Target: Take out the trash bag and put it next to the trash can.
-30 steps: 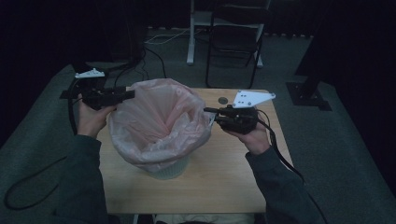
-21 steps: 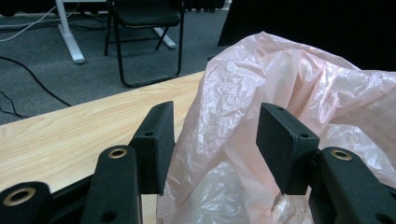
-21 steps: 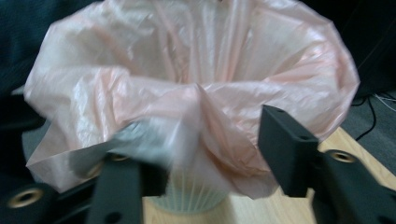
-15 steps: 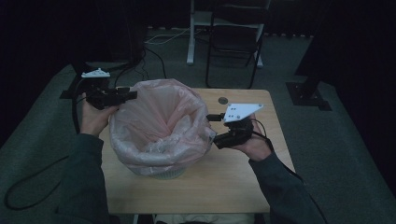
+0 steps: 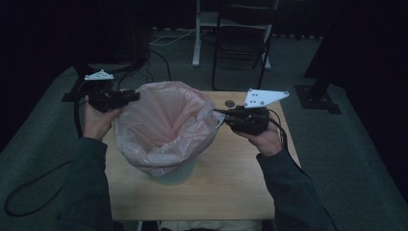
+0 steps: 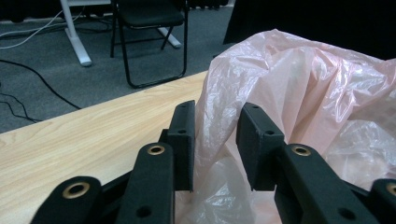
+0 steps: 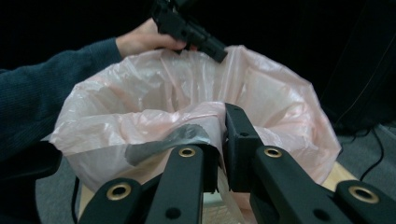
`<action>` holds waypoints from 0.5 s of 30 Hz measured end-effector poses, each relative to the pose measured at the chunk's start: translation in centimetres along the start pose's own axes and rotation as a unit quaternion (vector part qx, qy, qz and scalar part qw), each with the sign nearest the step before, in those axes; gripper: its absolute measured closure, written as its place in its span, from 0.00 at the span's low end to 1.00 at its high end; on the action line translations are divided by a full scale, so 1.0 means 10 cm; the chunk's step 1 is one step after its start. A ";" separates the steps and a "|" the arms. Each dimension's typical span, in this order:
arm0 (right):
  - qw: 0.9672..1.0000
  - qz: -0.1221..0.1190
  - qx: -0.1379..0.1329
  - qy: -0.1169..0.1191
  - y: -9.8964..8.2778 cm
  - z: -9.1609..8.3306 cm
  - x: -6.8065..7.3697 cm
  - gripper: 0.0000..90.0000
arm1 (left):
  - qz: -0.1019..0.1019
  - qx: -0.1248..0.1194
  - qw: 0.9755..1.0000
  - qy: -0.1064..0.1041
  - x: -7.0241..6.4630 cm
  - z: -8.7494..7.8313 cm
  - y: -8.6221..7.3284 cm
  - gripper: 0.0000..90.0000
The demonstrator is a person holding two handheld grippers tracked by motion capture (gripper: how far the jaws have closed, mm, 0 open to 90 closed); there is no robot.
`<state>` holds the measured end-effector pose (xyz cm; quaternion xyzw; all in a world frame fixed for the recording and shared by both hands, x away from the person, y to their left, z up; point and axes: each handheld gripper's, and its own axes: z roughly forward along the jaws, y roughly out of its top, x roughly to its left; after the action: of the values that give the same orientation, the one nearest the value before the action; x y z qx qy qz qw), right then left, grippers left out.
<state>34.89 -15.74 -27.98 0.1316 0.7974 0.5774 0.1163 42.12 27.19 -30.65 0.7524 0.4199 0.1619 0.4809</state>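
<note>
- A pink bag [image 5: 163, 127] lining a white bin [image 5: 175, 174] on the table [image 5: 231, 187] is being fitted, judging by the grips.
- Left gripper [image 6: 215, 140]: jaws apart, bag edge standing between them, unpinched.
- Right gripper [image 7: 220, 140]: jaws nearly together, clamped on the bag rim.
- Next, the rim is likely being pulled down over the bin; left jaws need closing first.

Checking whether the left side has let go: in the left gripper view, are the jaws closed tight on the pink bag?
No: the left gripper stands open, its jaws apart with the pink bag loose between them.
</note>
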 end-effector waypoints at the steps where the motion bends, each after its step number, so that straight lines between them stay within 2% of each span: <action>1: 1.000 0.000 0.000 0.000 0.00 0.00 0.00 0.94 | 0.000 -0.001 1.000 0.002 0.00 0.00 0.00 0.76; 5: 0.999 0.009 0.046 0.003 -0.02 0.19 -0.04 0.91 | 0.001 -0.007 1.000 0.010 -0.01 0.00 0.01 0.88; 7: 0.998 0.013 0.055 0.002 -0.02 0.26 -0.07 0.91 | 0.003 -0.009 1.000 0.010 -0.01 0.00 0.01 0.96; 11: 0.999 0.025 0.046 0.005 0.03 0.29 -0.10 0.92 | 0.012 -0.012 1.000 0.012 -0.04 -0.05 0.02 0.99; 15: 0.999 0.025 0.035 0.000 0.17 0.27 -0.11 0.94 | 0.025 -0.020 0.999 0.010 -0.10 -0.15 0.08 0.99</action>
<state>36.95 -13.18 -27.15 0.1554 0.8136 0.5518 0.0969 40.90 27.17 -29.10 0.7513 0.4027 0.1897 0.4871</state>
